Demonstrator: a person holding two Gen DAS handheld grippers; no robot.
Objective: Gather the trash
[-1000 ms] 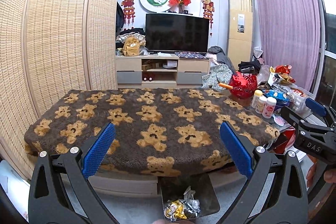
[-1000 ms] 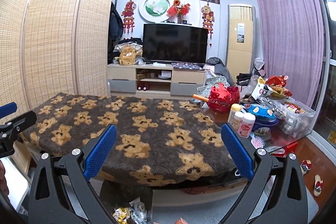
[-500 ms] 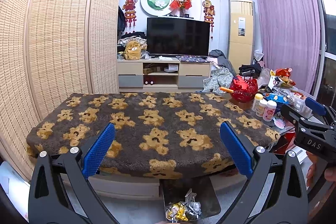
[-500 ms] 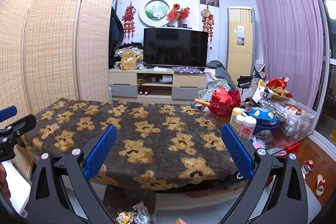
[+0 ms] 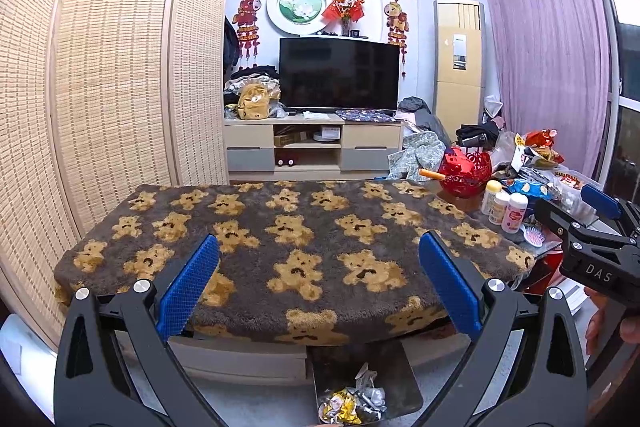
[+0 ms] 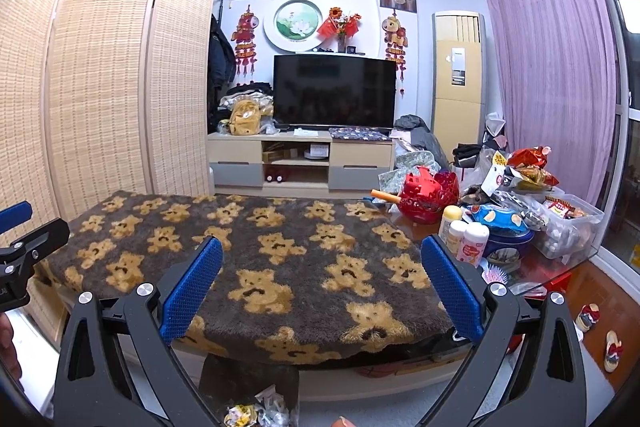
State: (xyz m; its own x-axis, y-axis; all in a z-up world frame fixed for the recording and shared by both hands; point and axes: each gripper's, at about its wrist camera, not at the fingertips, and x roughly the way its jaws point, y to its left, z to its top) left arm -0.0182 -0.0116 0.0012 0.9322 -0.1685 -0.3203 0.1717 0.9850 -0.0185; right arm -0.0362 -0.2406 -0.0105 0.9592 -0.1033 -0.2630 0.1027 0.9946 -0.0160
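Note:
A dark bin (image 5: 400, 367) stands on the floor below the table's front edge, with crumpled wrappers (image 5: 354, 401) in yellow, silver and white inside it. The right wrist view shows the same bin (image 6: 248, 379) and wrappers (image 6: 256, 415) at its bottom edge. My left gripper (image 5: 318, 279) is open and holds nothing, raised in front of the table. My right gripper (image 6: 322, 281) is open and bare too. A brown blanket with a bear pattern (image 5: 292, 231) covers the tabletop.
At the table's right end stand a red basket (image 5: 466, 173), small bottles (image 5: 504, 205), snack bags (image 6: 528, 163) and a clear box (image 6: 572, 227). A woven folding screen (image 5: 100, 87) is on the left. A TV cabinet (image 5: 312, 147) stands behind.
Both grippers have risen and pulled back a little from the table, so the tabletop sits lower in both views. Both stay open.

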